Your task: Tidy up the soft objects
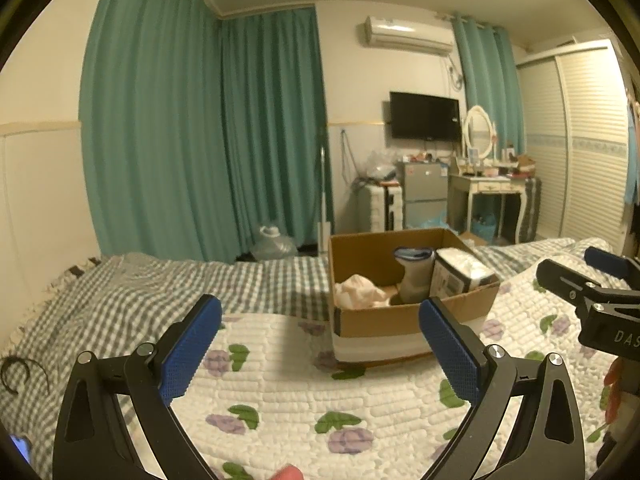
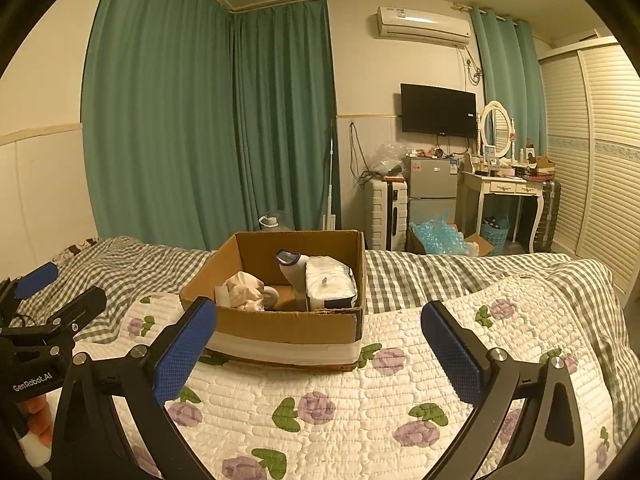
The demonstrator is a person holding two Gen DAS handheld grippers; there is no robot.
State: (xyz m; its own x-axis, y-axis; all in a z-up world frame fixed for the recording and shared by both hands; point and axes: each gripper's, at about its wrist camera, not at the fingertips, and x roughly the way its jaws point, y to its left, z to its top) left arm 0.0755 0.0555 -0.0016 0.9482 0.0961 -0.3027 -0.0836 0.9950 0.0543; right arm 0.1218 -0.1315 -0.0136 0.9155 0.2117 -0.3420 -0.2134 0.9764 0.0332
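Observation:
An open cardboard box [image 1: 380, 322] [image 2: 280, 322] stands on the bed's white flowered quilt [image 1: 288, 392] [image 2: 340, 400]. Inside lie a crumpled cream cloth [image 1: 360, 290] [image 2: 244, 284], a rolled grey-white sock with a blue cuff [image 1: 414, 274] [image 2: 292, 270] and a white packet of tissues [image 1: 460, 272] [image 2: 330, 284]. My left gripper [image 1: 320, 322] is open and empty, just short of the box. My right gripper [image 2: 318, 326] is open and empty, also before the box. Each shows at the edge of the other's view, the right one [image 1: 592, 284] and the left one [image 2: 48, 300].
A grey checked blanket [image 1: 140, 292] [image 2: 460, 276] covers the bed beyond the quilt. A dark hair hoop [image 1: 16, 374] lies at its left edge. Teal curtains [image 2: 200, 120], a suitcase [image 2: 386, 214], small fridge [image 2: 432, 188], dressing table [image 2: 508, 188] and wardrobe [image 2: 592, 152] line the far walls.

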